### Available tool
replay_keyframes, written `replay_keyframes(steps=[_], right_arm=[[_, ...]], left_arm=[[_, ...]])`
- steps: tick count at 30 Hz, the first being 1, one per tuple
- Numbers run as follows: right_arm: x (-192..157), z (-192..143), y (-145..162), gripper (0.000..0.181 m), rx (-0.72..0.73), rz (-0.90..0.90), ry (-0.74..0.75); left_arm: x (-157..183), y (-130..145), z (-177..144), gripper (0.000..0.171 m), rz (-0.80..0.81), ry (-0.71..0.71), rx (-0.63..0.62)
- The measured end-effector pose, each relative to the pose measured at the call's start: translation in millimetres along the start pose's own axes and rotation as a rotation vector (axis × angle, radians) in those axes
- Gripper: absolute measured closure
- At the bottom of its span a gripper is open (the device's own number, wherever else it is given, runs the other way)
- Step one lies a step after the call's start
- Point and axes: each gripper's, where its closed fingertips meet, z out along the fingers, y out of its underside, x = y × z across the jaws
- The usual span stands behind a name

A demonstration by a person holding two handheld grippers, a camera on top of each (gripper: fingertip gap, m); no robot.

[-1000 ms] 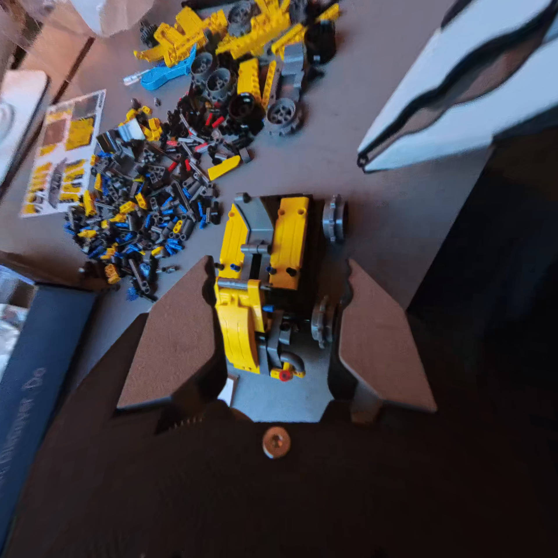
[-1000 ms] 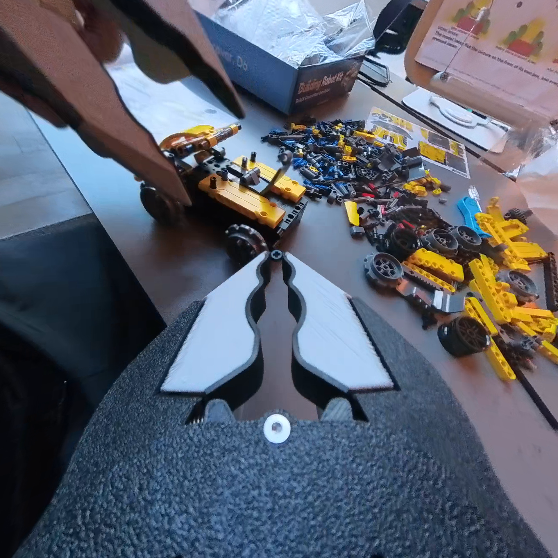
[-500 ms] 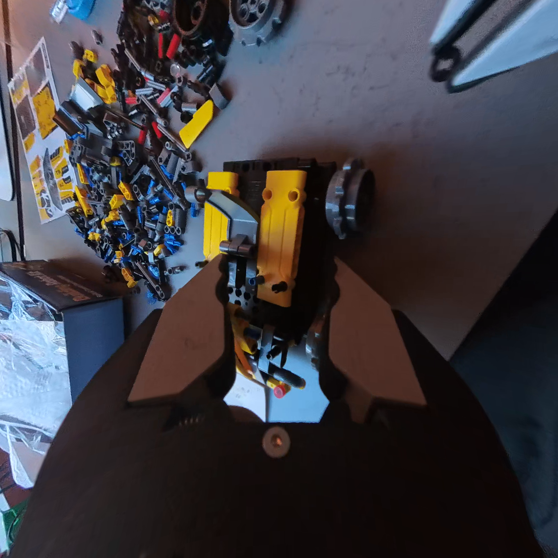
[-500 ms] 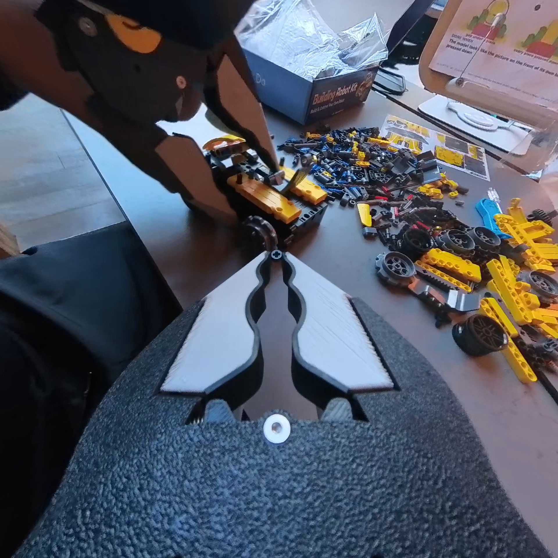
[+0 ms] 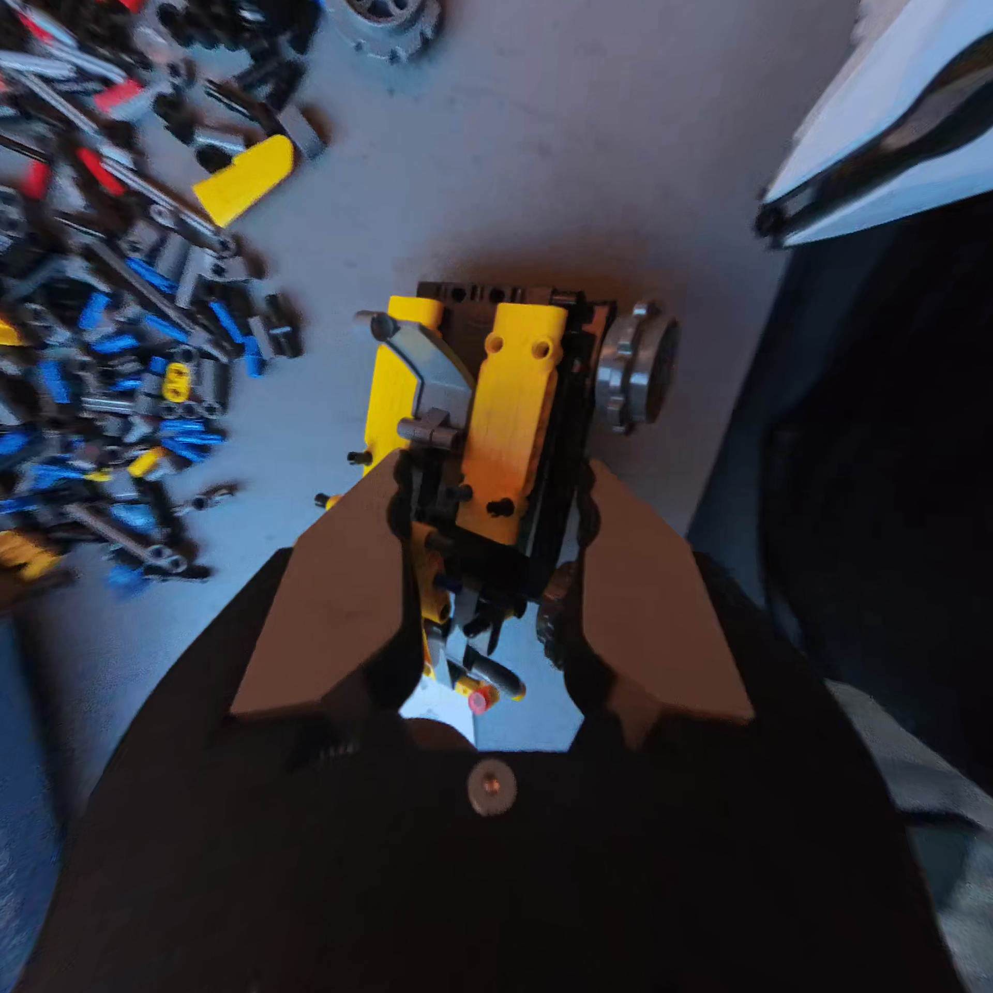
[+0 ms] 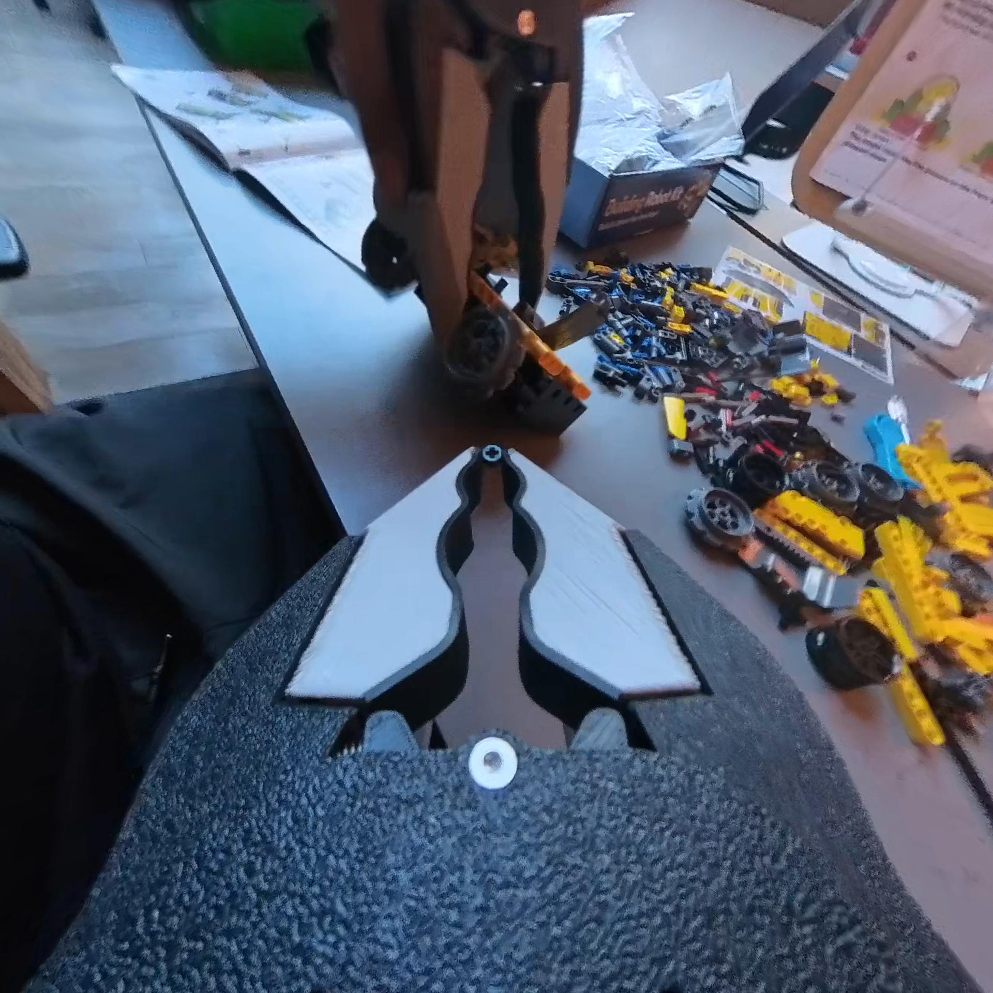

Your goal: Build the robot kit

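My left gripper (image 5: 491,483) is closed on the half-built yellow and black toy car (image 5: 483,430), one brown finger (image 5: 344,585) pressed against each flank near its rear. In the right wrist view the car (image 6: 516,371) is tipped up, nose down on the dark table (image 6: 333,344), with a black wheel (image 6: 481,344) facing me. Left of the car in the left view lies a blurred heap of loose pieces (image 5: 107,349), with a yellow wedge (image 5: 244,180) near its edge. My right gripper (image 6: 491,454) is nearly closed, pinching a small black pin (image 6: 491,453) at its fingertips, apart from the car. To its right are loose wheels (image 6: 720,513) and yellow beams (image 6: 924,585); a blue box (image 6: 639,201) stands behind.
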Motion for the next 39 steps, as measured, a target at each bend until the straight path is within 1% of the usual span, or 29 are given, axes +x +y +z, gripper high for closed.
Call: replay_keyframes(steps=[4,6,7,8,10,12,14,17,19,21,23,25,27,28,30,33,34,35,36,39], right_arm=[[-1,8,-8,0.175,-0.015,-0.182,0.005],[-20,12,-15,0.175,0.015,-0.216,-0.118],[-35,13,-18,0.175,0.029,-0.240,-0.185],[-45,17,-18,0.175,0.022,-0.273,-0.220],[-48,33,-9,0.175,-0.037,-0.349,-0.171],[-41,47,-6,0.175,-0.052,-0.385,-0.099],[-37,56,-15,0.175,-0.020,-0.367,-0.083],[-38,68,-31,0.175,0.010,-0.364,-0.112],[-30,75,-37,0.175,0.013,-0.381,-0.060],[-22,79,-40,0.175,0.011,-0.379,-0.028],[-18,81,-39,0.175,0.010,-0.351,-0.039],[-14,82,-38,0.175,0.012,-0.334,-0.036],[-9,83,-37,0.175,0.004,-0.324,-0.027],[-7,84,-37,0.175,0.004,-0.317,-0.021],[-3,84,-38,0.175,0.009,-0.302,-0.018],[0,85,-39,0.175,0.011,-0.293,-0.011],[0,85,-38,0.174,0.013,-0.290,-0.015],[-1,84,-38,0.174,0.014,-0.285,-0.019],[-1,82,-37,0.175,0.016,-0.282,-0.022],[0,74,-31,0.175,0.007,-0.268,-0.017]], left_arm=[[11,5,-12,0.114,-0.081,0.308,-0.013],[21,2,-19,0.123,-0.127,0.504,0.003],[22,1,-21,0.125,-0.167,0.576,0.005],[19,-1,-20,0.125,-0.201,0.618,0.006],[14,-5,-20,0.125,-0.226,0.667,0.014],[13,-6,-20,0.126,-0.217,0.693,0.017],[17,-5,-22,0.130,-0.178,0.738,0.022],[15,-9,-21,0.129,-0.203,0.806,0.038],[11,-12,-20,0.129,-0.216,0.836,0.058],[11,-12,-20,0.128,-0.193,0.855,0.056],[8,-10,-21,0.127,-0.142,0.822,0.027],[2,-13,-22,0.126,-0.074,0.724,0.025],[-3,-17,-24,0.101,-0.004,0.615,0.014],[0,-19,-27,0.106,0.035,0.587,0.009],[8,-20,-30,0.099,0.110,0.519,-0.025],[11,-15,-25,0.104,0.182,0.369,-0.117],[9,-12,-21,0.108,0.207,0.308,-0.143],[4,-12,-19,0.118,0.229,0.249,-0.153],[3,-12,-18,0.122,0.232,0.226,-0.165],[2,-13,-17,0.125,0.189,0.220,-0.167]])
